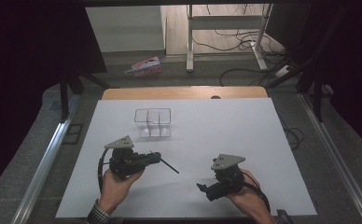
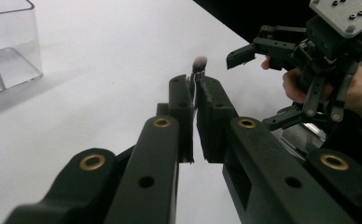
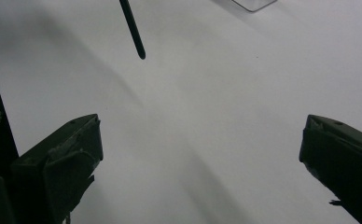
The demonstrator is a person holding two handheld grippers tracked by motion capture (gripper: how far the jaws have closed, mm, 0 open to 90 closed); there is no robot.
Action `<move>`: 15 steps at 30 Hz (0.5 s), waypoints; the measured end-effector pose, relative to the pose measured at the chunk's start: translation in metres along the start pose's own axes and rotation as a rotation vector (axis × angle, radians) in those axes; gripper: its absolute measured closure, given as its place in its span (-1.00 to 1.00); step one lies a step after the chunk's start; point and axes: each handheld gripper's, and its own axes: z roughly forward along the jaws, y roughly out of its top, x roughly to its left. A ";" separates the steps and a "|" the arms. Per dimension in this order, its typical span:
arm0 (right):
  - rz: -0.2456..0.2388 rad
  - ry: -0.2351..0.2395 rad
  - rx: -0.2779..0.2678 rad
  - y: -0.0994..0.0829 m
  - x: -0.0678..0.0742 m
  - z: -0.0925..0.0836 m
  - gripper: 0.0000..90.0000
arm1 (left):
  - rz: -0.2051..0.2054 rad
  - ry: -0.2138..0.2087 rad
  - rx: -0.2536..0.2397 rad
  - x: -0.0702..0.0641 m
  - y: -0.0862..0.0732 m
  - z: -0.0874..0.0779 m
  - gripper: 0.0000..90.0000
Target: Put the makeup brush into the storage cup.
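- Black-handled makeup brush [image 2: 199, 65] is clamped between the left gripper [image 2: 196, 93] jaws, above the white table [image 1: 226, 135].
- Right gripper [image 3: 200, 154] is held wide apart, with nothing between its jaws.
- Clear divided box [image 1: 153, 122] is seen beyond the grippers.

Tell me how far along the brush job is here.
Done: the left gripper is shut on the makeup brush, lifted off the white table. In hand: nothing more; the right gripper is open and empty. Left: probably placing it in the clear organizer, whose compartments look empty.

left gripper [image 1: 156, 157] jaws clamped tight, right gripper [image 1: 201, 187] jaws spread wide, both hands low over table
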 end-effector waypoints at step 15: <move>0.021 -0.046 0.015 -0.012 -0.012 -0.014 -1.00 | 0.007 0.072 0.011 0.003 -0.003 -0.012 0.90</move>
